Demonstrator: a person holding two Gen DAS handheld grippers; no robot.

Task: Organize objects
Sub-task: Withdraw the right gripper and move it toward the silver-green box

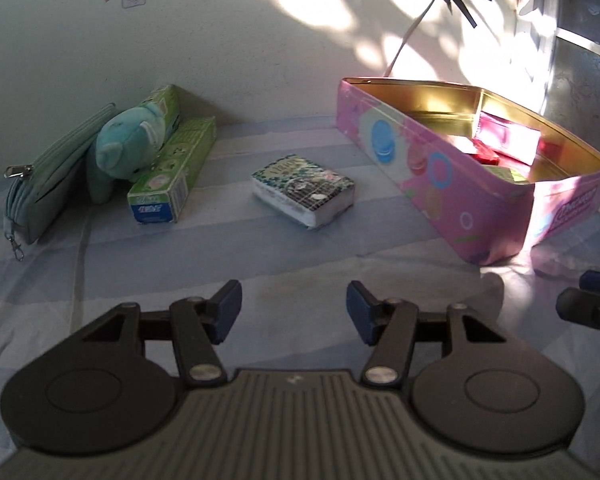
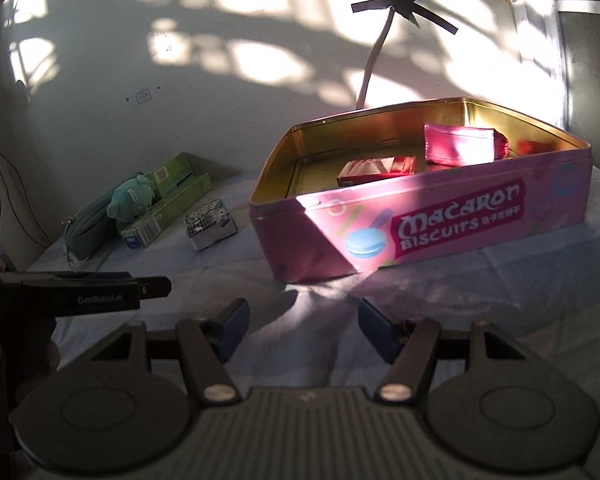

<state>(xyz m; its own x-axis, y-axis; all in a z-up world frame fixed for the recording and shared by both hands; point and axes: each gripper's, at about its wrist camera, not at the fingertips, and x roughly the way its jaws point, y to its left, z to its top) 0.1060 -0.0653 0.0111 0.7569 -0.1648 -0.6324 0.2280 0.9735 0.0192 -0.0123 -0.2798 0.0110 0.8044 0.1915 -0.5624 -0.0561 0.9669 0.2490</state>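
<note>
A pink macaron biscuit tin (image 1: 452, 184) (image 2: 440, 224) stands open on the blue sheet, with red and pink packets (image 2: 458, 146) inside. A small tissue pack (image 1: 304, 190) (image 2: 210, 224) lies left of the tin. Further left lie two green boxes (image 1: 172, 172) (image 2: 168, 208), a teal plush toy (image 1: 126, 148) (image 2: 130, 198) and a teal pencil pouch (image 1: 46, 184) (image 2: 86, 232). My left gripper (image 1: 294, 308) is open and empty, low over the sheet in front of the tissue pack. My right gripper (image 2: 302, 322) is open and empty in front of the tin.
A white wall stands close behind the objects, with a cable (image 2: 370, 64) taped to it above the tin. The left gripper's body (image 2: 84, 292) shows at the left of the right wrist view. The right gripper's tip (image 1: 592, 300) shows at the right edge of the left wrist view.
</note>
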